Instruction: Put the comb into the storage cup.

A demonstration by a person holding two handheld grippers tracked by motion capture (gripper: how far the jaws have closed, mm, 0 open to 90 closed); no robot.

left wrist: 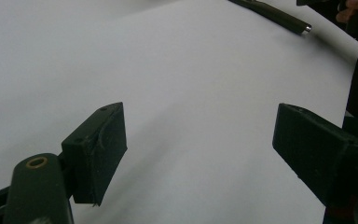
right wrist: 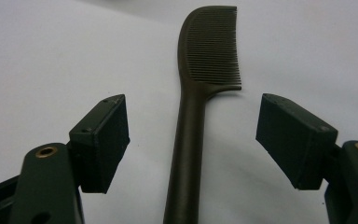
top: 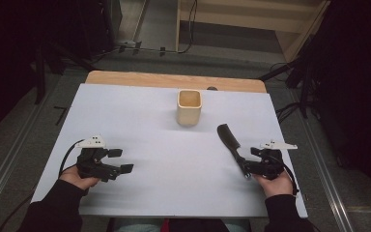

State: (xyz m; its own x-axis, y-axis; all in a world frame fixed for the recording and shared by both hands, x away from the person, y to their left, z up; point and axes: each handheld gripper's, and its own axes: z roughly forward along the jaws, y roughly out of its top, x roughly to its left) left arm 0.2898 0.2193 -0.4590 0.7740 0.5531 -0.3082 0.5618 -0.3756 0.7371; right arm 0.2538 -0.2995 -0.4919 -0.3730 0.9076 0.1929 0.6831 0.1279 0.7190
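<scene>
You are lining up to grasp the comb (right wrist: 193, 121): in the right gripper view its handle runs up between the jaws of your right gripper (right wrist: 193, 140), nearer the left pad than the right, with the toothed head lying beyond the pad tips. The jaws stand wide and released; neither pad touches the handle, so nothing is gripped yet. The comb lies flat on the table (top: 140, 125).

The next move, as I judge it, calls for centring the handle between the pads and clenching on it squarely, low enough that the pads catch the thin handle rather than skate over it. A likely place for it is the cup (top: 189, 107), standing well beyond the comb's head.

Your left gripper (left wrist: 200, 140) has its jaws released too, with bare table between them and the comb's handle end far off beyond the right jaw.

The high view gives you what the gripper views lack: the cup and how the comb slants toward it. The right gripper view alone shows the gap either side of the handle.
</scene>
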